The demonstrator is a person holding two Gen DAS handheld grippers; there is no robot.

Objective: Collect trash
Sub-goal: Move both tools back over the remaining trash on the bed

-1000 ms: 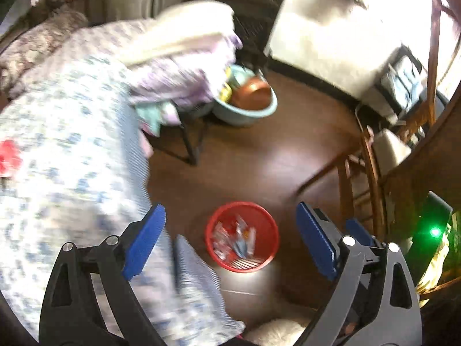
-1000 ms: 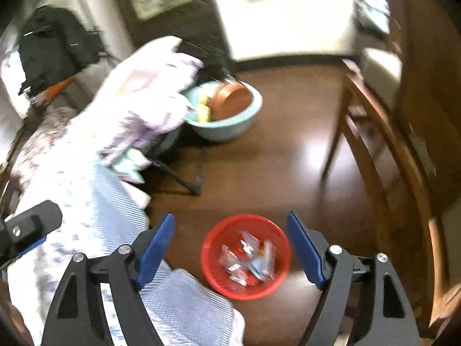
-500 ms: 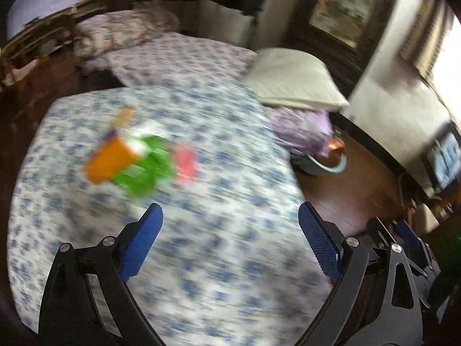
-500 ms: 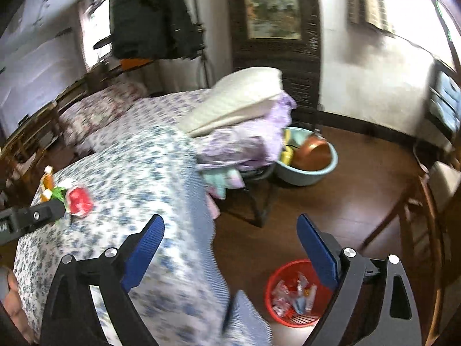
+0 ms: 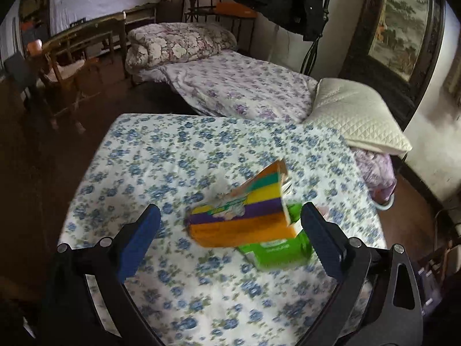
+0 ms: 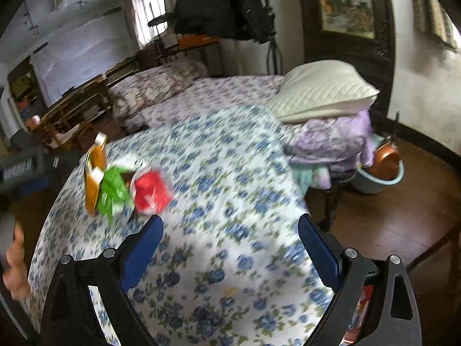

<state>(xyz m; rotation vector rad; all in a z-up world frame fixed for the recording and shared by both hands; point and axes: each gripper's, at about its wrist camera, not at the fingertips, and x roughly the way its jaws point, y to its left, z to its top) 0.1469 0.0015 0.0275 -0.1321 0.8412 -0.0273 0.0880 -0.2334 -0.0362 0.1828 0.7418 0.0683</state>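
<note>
No legible labels, print blurred. Both hand-held grippers, left (image 5: 230, 238) and right (image 6: 230, 245), wide, empty. Striped carton (image 5: 245, 216), green pack (image 5: 276, 248), red wrapper (image 6: 151, 191) on floral worktop (image 5: 161, 155); pillow (image 5: 357, 118) behind.

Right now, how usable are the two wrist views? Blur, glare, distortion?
Left wrist: motion blur smears the striped orange packet and green packet; far bed and pillow sharper. Right wrist: tablecloth and red wrapper blurred, window bright. Both: heavy fisheye bending, dark corners; tongs sharp.
</note>
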